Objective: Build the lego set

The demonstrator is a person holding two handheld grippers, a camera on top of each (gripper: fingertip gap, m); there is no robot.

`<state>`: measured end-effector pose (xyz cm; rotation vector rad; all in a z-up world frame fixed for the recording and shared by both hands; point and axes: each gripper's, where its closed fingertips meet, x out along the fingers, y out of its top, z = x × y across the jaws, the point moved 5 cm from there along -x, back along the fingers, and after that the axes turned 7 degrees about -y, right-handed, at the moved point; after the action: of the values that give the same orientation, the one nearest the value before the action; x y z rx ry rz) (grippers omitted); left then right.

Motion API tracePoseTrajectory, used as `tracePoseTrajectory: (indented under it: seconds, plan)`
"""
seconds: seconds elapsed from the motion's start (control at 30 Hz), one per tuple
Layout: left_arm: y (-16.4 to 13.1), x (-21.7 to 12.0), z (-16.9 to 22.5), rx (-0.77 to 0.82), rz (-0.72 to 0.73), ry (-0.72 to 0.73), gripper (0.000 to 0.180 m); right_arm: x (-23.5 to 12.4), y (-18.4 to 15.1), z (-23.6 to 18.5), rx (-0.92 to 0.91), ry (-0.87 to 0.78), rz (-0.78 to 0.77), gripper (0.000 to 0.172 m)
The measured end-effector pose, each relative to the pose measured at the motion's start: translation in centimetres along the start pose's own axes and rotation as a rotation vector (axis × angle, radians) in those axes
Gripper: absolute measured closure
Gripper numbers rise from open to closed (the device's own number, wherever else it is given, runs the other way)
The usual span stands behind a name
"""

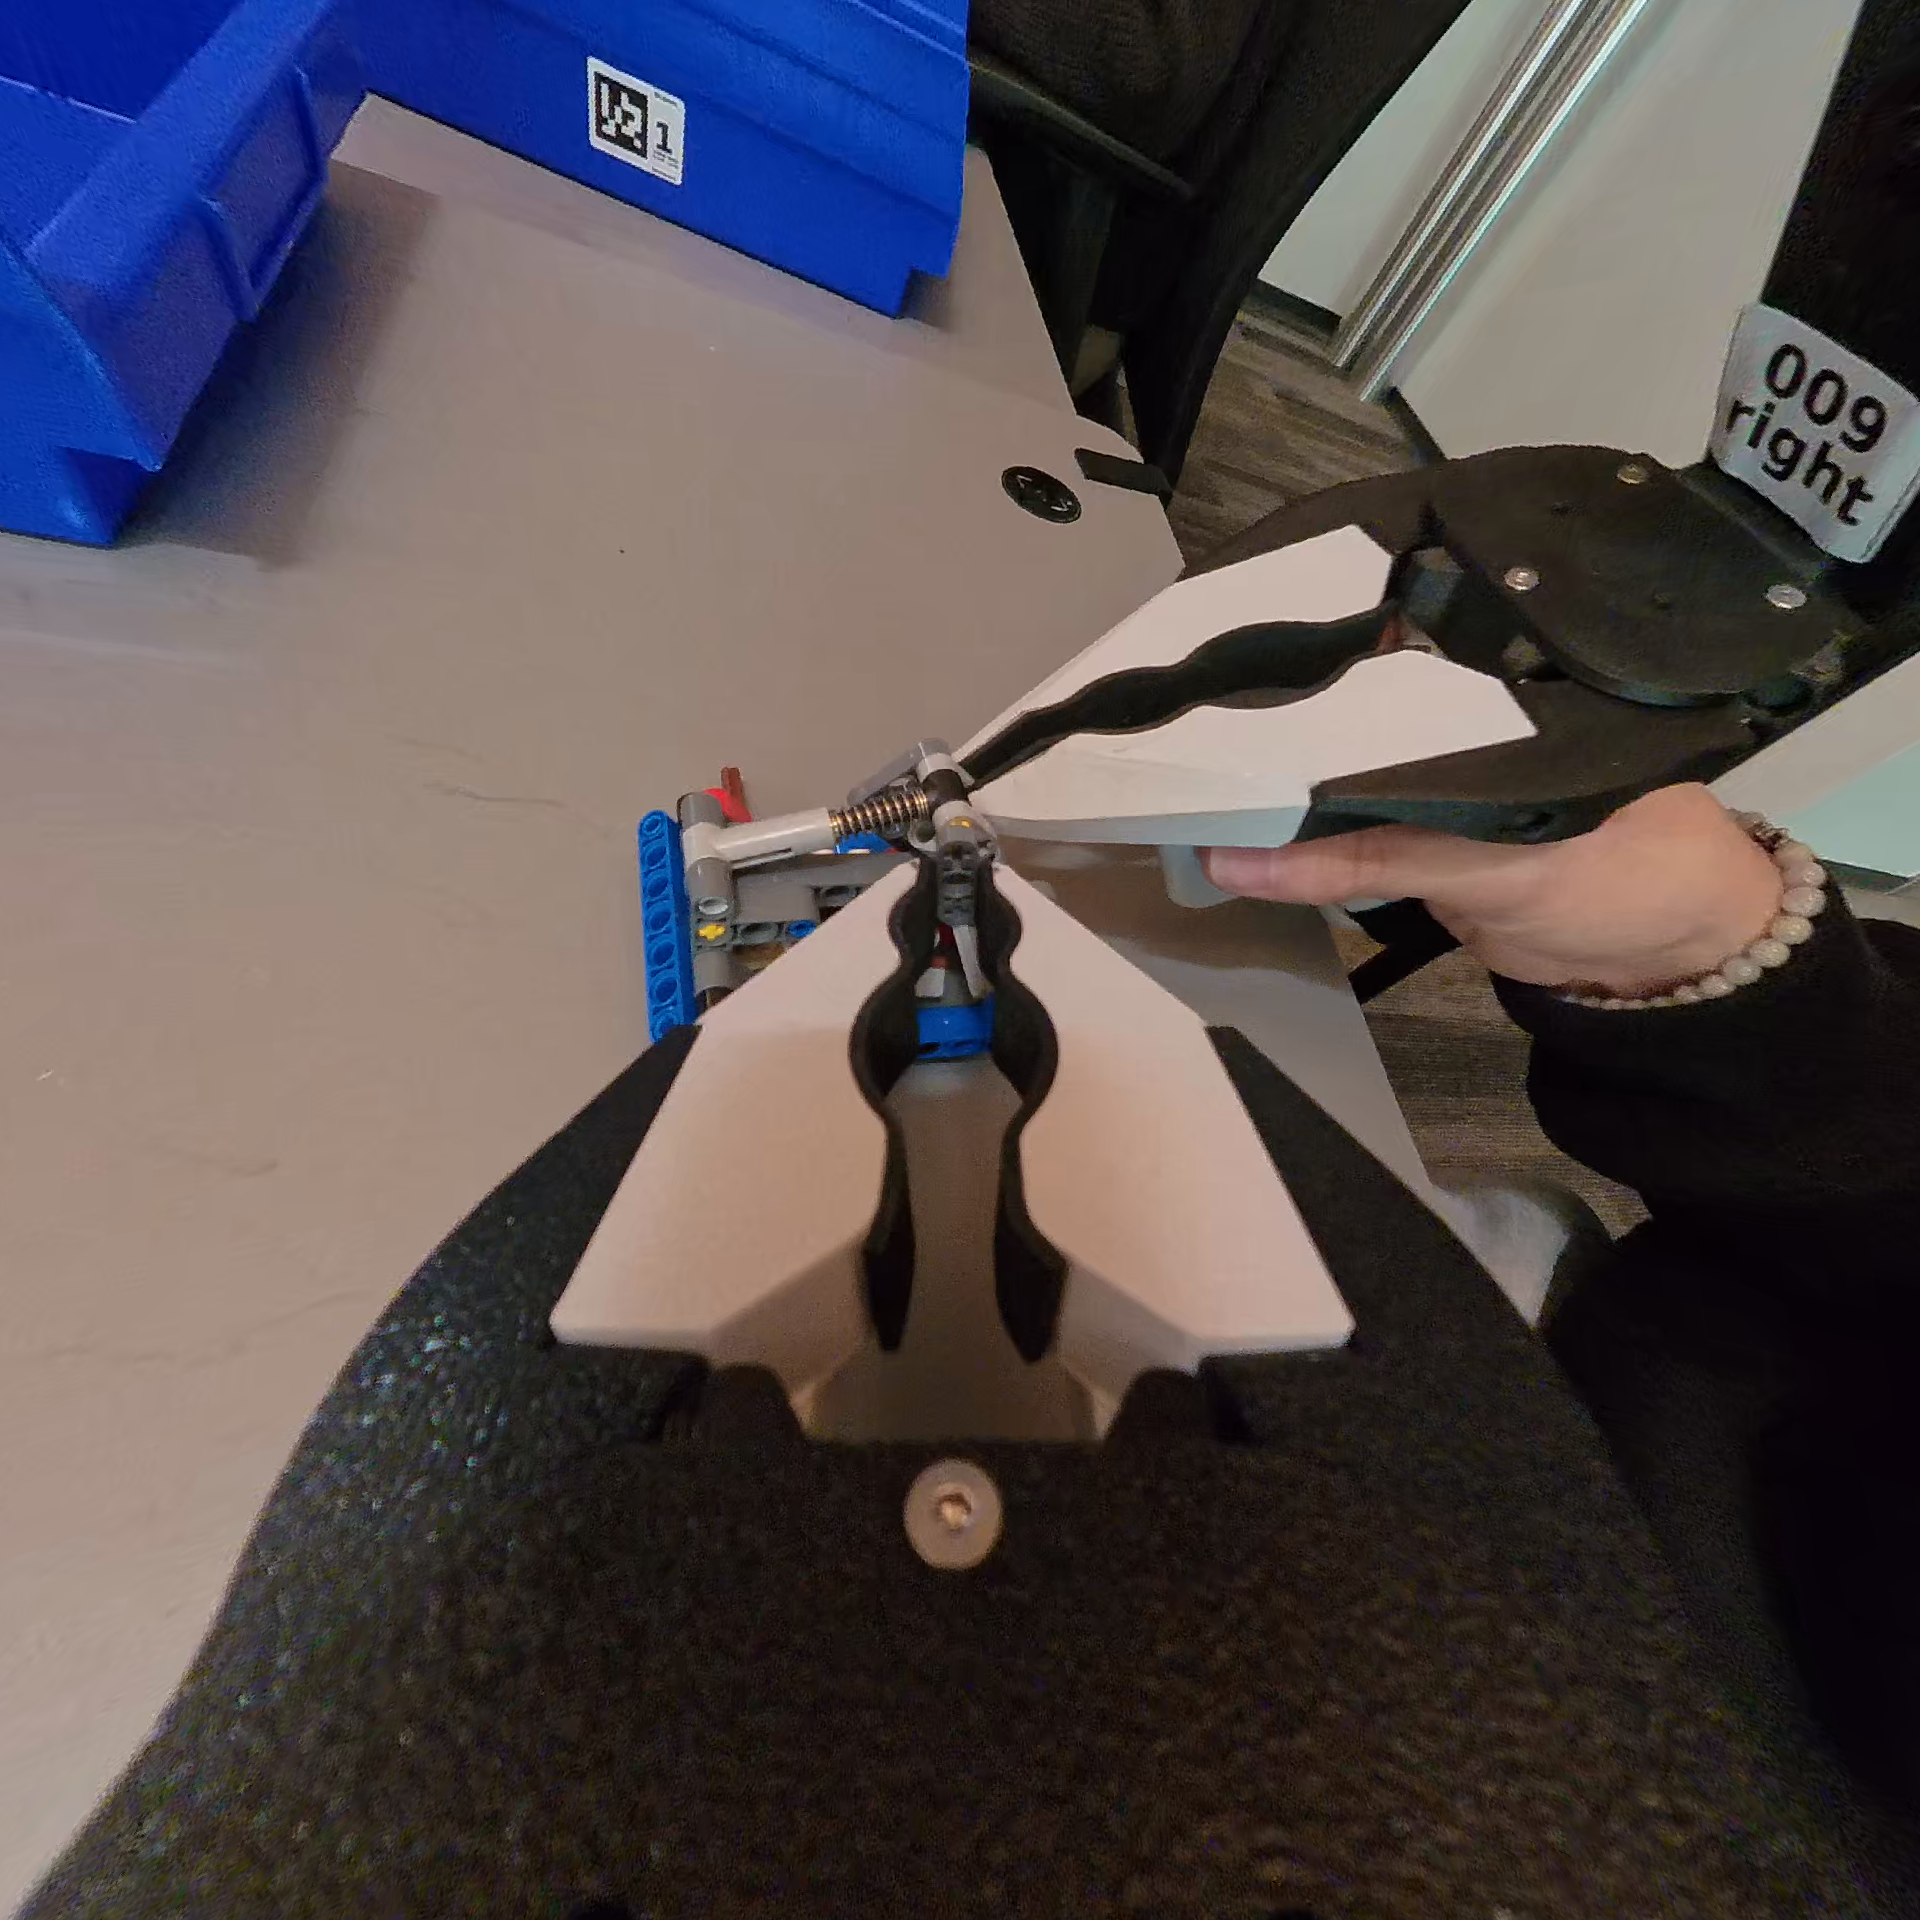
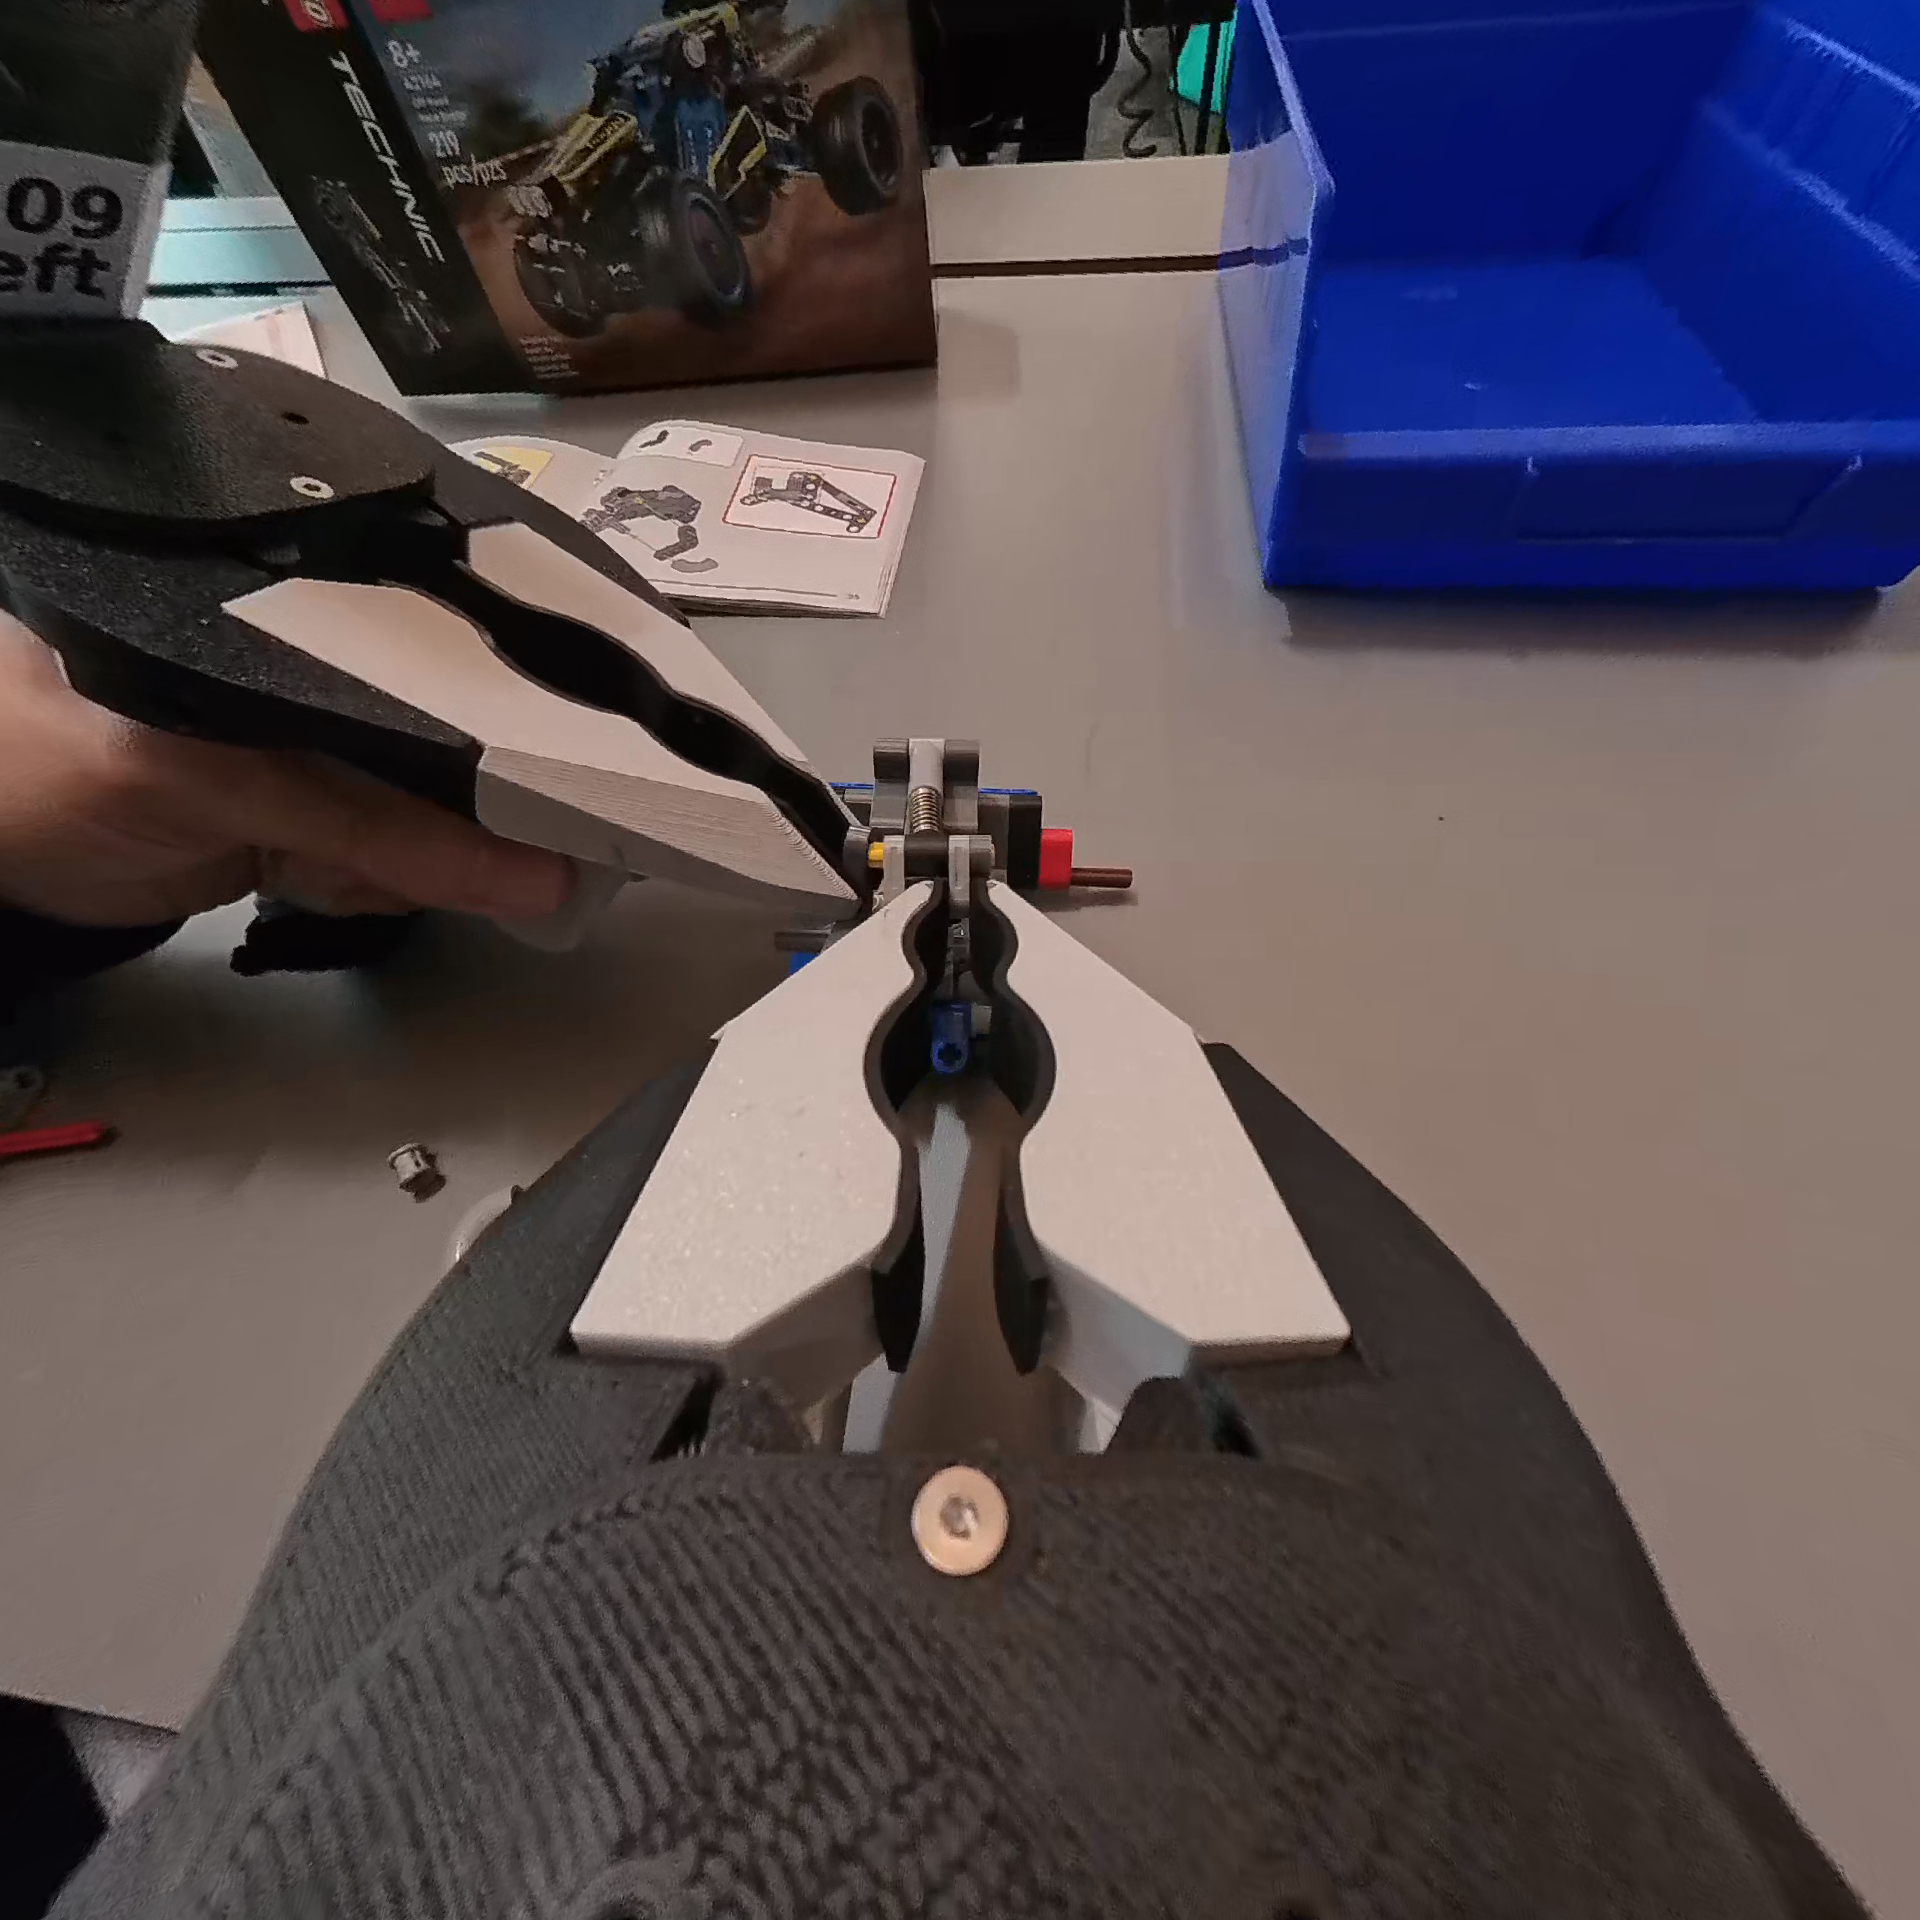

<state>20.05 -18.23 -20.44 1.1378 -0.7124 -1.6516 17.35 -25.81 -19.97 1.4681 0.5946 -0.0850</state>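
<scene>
Brick assembly (image 1: pixel 748 873), mid-tabletop (image 1: pixel 416 623): left tool (image 1: pixel 954 883) clamps its dark-grey connector; right tool (image 2: pixel 961 904) clamps its light-grey spring-strut end.

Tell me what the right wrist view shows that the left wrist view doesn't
Only the right wrist view: a toy set box, an open instruction booklet, a red axle.
Only the left wrist view: a marker sticker on a blue bin, a beaded bracelet.
Both: the brick assembly with a spring, both grippers closed on it, the grey table, blue bins.
</scene>
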Motion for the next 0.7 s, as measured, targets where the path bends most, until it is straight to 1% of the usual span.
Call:
tracePoseTrajectory:
  seconds: [0.13, 0.37, 0.6, 0.7]
  plan:
    - [-0.02, -0.04, -0.03, -0.021, 0.004, -0.012, 0.177, 0.02, 0.10, -0.16, -0.005, -0.018, 0.005, 0.171]
    - [-0.02, -0.18, -0.19, -0.041, 0.013, -0.017, 0.177, 0.10, 0.11, -0.48, -0.097, -0.070, -0.004, 0.171]
    - [-0.07, -0.14, -0.18, -0.076, 0.016, -0.039, 0.177, 0.02, 0.17, -0.53, -0.052, -0.079, 0.000, 0.171]
    - [-0.06, -0.21, -0.26, -0.101, 0.022, -0.057, 0.177, 0.01, 0.23, -0.60, -0.076, -0.082, 0.002, 0.171]
